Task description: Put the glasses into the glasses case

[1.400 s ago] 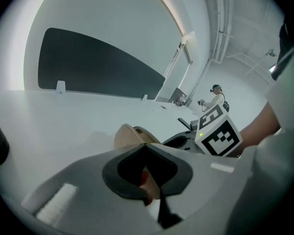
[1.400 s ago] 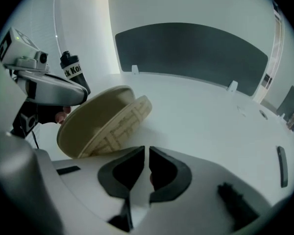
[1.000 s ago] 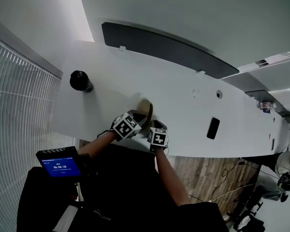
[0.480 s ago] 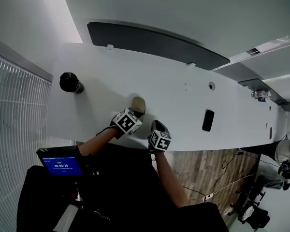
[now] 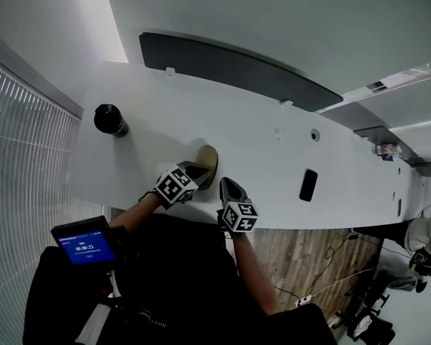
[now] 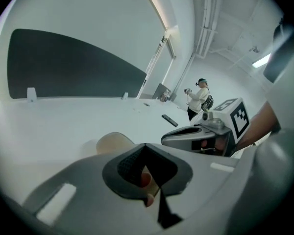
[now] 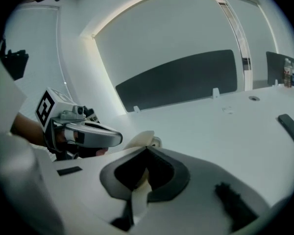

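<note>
Glasses case [image 5: 206, 158]: a tan oval shell that lay on the white worktop [image 5: 266, 139], near its front edge. In the right gripper view a small shiny rounded part showed at the case's side. Whether the glasses were inside could not be told.

Left gripper [image 6: 146, 146]: its tip was at the near edge of the case, though contact could not be judged. Its fingers were pressed together at the tips. A tan and reddish sliver showed in the slit below them and could not be identified.

Right gripper [image 7: 147, 149]: just beside the left one and apart from the case. Its fingers had just been closing and met at the tips with nothing between them; only pale worktop showed through the slit.

Surroundings: a black cylinder [image 5: 109, 118] stood well to the left of the case. A flat black slab [image 5: 308, 185] lay well to the right. A long dark panel [image 5: 237, 69] ran along the far edge. A blue-lit screen [image 5: 82, 240] sat at the person's left side.
</note>
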